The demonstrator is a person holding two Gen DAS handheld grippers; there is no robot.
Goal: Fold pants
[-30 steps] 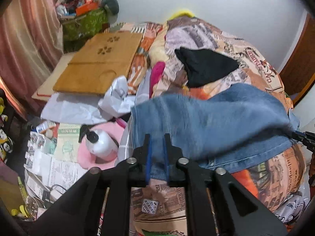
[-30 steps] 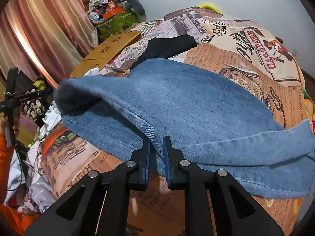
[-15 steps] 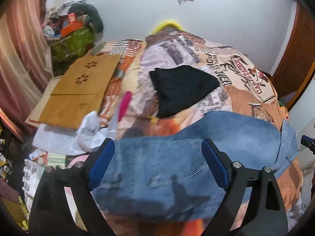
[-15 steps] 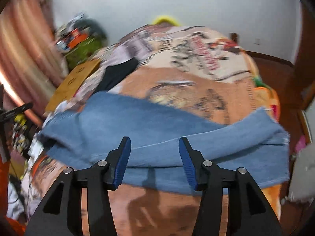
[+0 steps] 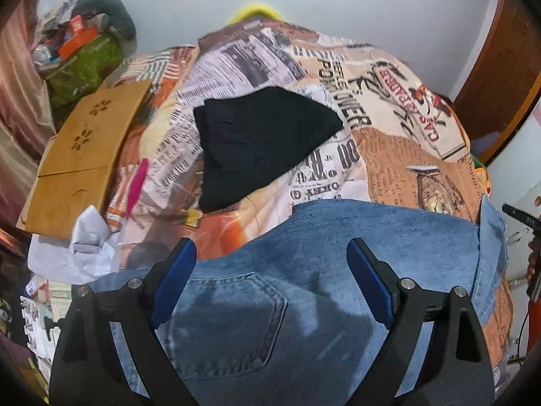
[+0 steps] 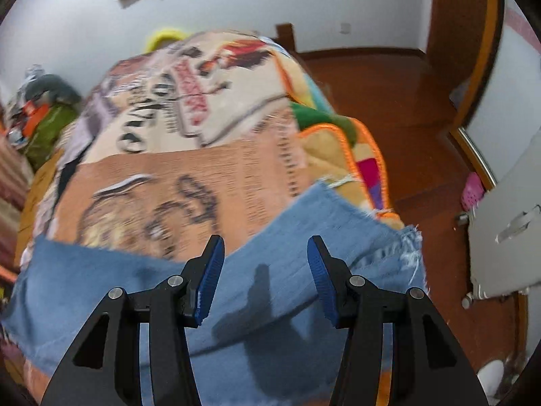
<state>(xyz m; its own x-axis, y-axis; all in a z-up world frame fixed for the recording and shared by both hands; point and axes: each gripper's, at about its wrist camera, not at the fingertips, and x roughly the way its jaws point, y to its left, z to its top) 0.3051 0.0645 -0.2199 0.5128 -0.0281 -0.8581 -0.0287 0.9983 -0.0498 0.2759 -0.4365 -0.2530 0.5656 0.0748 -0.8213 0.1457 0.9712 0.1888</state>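
So both the left gripper (image 5: 270, 270) and right gripper (image 6: 265, 270) had just let go, jaws spread and empty, leaving the jeans (image 5: 304, 287) folded over on the bed blanket (image 5: 389, 155), fold basically done

The jeans (image 5: 304, 287) lie on the blanket (image 5: 405, 155) at its near edge. Behind them lies a dark garment (image 5: 260, 142); a wooden board (image 5: 81, 155) sits to its left.
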